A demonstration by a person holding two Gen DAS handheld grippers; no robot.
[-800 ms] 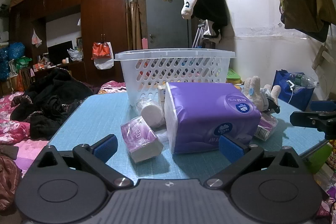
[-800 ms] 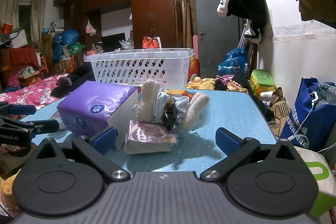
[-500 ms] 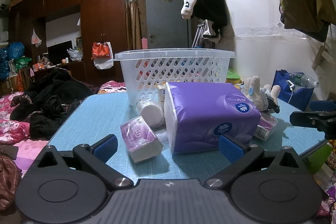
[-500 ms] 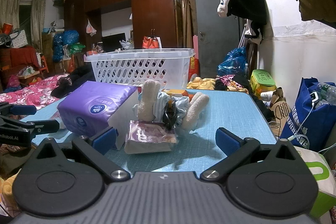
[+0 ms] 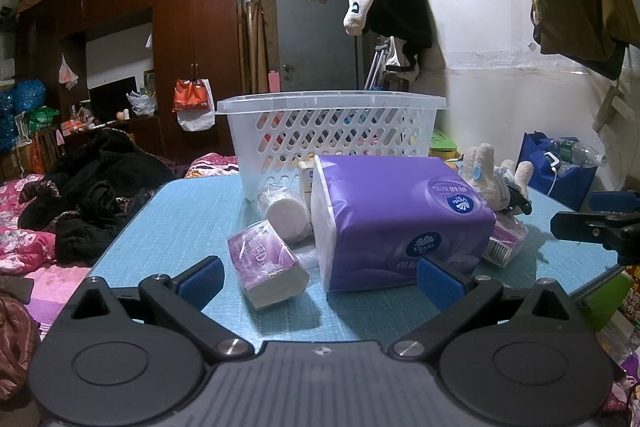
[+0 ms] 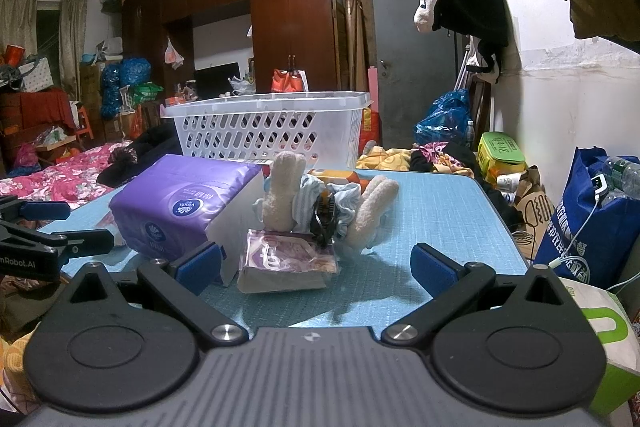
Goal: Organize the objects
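Note:
On the blue table point(image 5: 168, 223) lie a large purple tissue pack point(image 5: 396, 215), a small purple tissue packet point(image 5: 266, 265), a white roll point(image 5: 286, 211) and a plush toy point(image 5: 486, 173). Behind them stands a white slotted basket point(image 5: 332, 131). My left gripper point(image 5: 320, 279) is open, just short of the small packet and the big pack, holding nothing. In the right wrist view my right gripper point(image 6: 316, 267) is open in front of a second small tissue packet point(image 6: 286, 261). The plush toy point(image 6: 288, 191), the large pack point(image 6: 184, 203) and the basket point(image 6: 272, 127) lie beyond it.
A black hair clip point(image 6: 324, 217) rests on the plush toy. The other gripper shows at the edge of each view, on the right point(image 5: 600, 223) and on the left point(image 6: 36, 231). A blue bag point(image 6: 592, 227) stands right of the table, and dark clothes point(image 5: 92, 195) lie on the bed at left.

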